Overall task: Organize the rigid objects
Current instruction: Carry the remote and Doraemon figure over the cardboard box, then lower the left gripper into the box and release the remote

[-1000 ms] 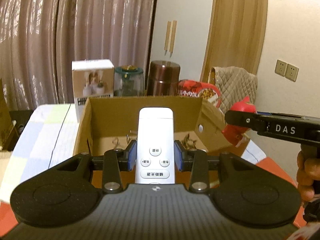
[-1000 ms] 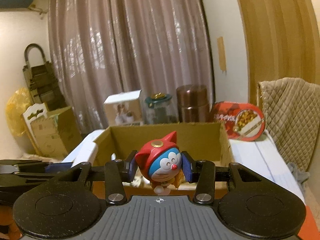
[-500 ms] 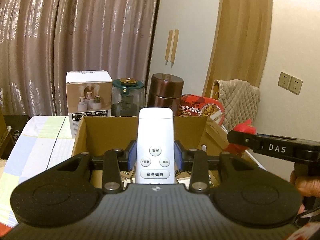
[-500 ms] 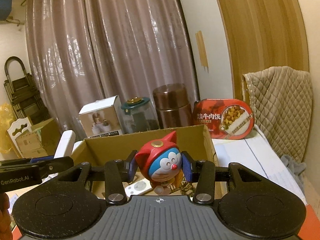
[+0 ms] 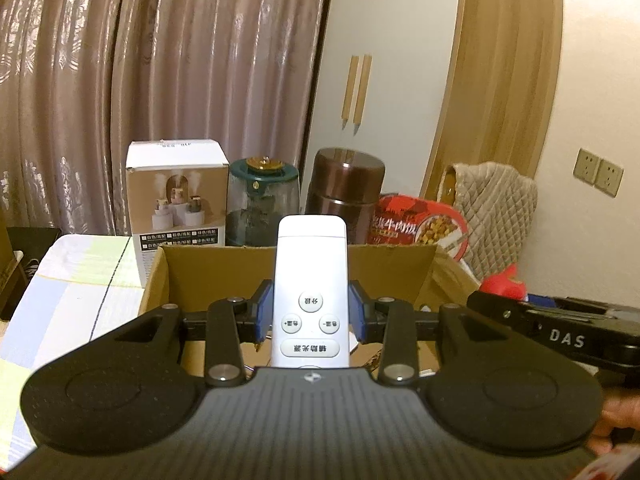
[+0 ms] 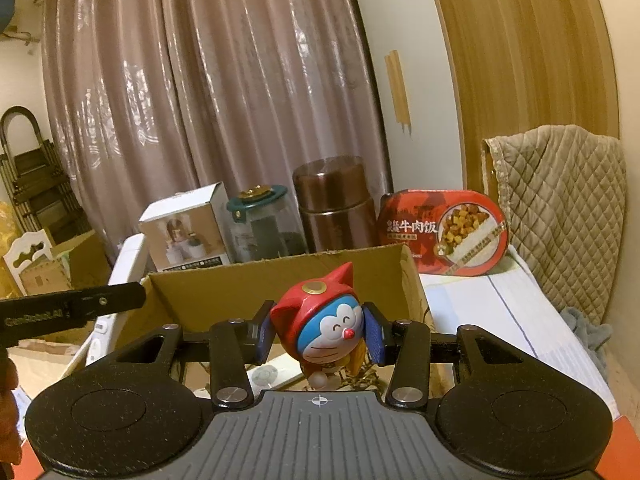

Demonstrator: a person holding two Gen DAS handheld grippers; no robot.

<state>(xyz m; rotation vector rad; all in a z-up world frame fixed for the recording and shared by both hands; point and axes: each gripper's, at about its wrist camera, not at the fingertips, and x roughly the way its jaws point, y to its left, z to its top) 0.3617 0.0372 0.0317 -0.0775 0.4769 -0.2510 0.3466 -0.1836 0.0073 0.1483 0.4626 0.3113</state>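
Observation:
My left gripper (image 5: 311,316) is shut on a white remote control (image 5: 312,276), which stands upright between the blue pads, over the open cardboard box (image 5: 224,276). My right gripper (image 6: 320,332) is shut on a blue cat figurine in a red hood (image 6: 324,324), held above the same cardboard box (image 6: 276,284). In the left wrist view the right gripper's finger reaches in from the right with the red figurine (image 5: 502,284) behind it. In the right wrist view the left gripper's finger (image 6: 76,306) and the remote (image 6: 124,268) enter from the left. A white object (image 6: 272,376) lies inside the box.
Behind the box stand a white product carton (image 5: 176,196), a green-lidded glass jar (image 5: 262,204), a brown flask (image 5: 344,196) and a red meal tub (image 5: 420,226). A quilted cloth (image 6: 560,200) hangs at right. A checked cloth (image 5: 76,284) covers the table; curtains close the back.
Both grippers have moved forward over the box with their objects still held. The box now lies lower and closer in both views, and its inside shows beneath the figurine.

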